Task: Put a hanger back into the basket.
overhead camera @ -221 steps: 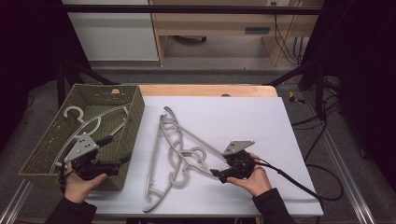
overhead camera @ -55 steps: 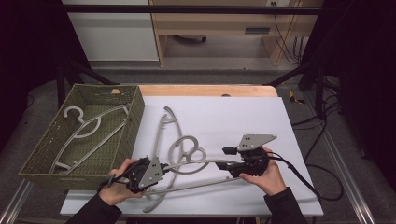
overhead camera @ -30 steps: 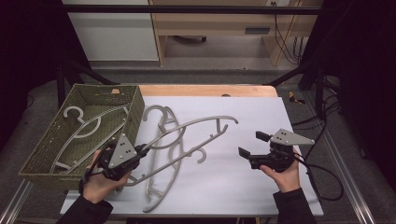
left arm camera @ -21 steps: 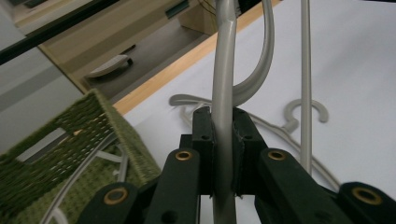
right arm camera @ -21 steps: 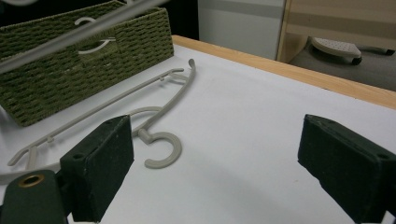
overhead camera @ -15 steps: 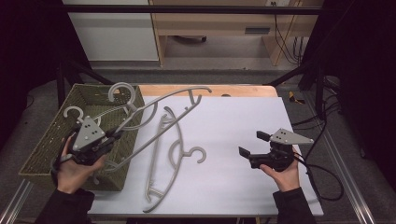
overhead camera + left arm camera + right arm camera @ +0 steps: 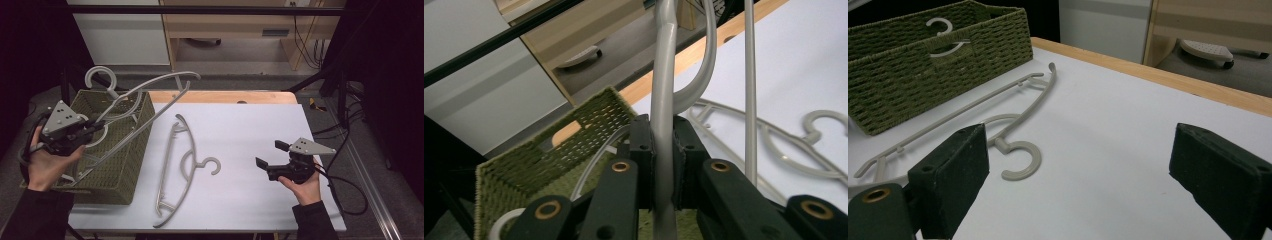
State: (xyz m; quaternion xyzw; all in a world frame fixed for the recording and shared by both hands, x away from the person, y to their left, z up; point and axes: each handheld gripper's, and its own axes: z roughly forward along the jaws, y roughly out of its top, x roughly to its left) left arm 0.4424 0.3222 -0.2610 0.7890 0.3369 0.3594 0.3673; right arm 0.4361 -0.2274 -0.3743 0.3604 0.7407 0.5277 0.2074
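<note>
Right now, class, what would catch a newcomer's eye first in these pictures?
A grey hanger held aloft over the green woven basket at the table's left, clamped in the left tongs. A second hanger lies flat mid-table. The right tongs wait open and empty at the right.

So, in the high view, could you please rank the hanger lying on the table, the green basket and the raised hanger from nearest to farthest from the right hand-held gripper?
1. Hanger on the table, to its left.
2. Raised hanger, held over the basket.
3. Green basket, at the table's left edge; too close to the raised hanger to call.
</note>
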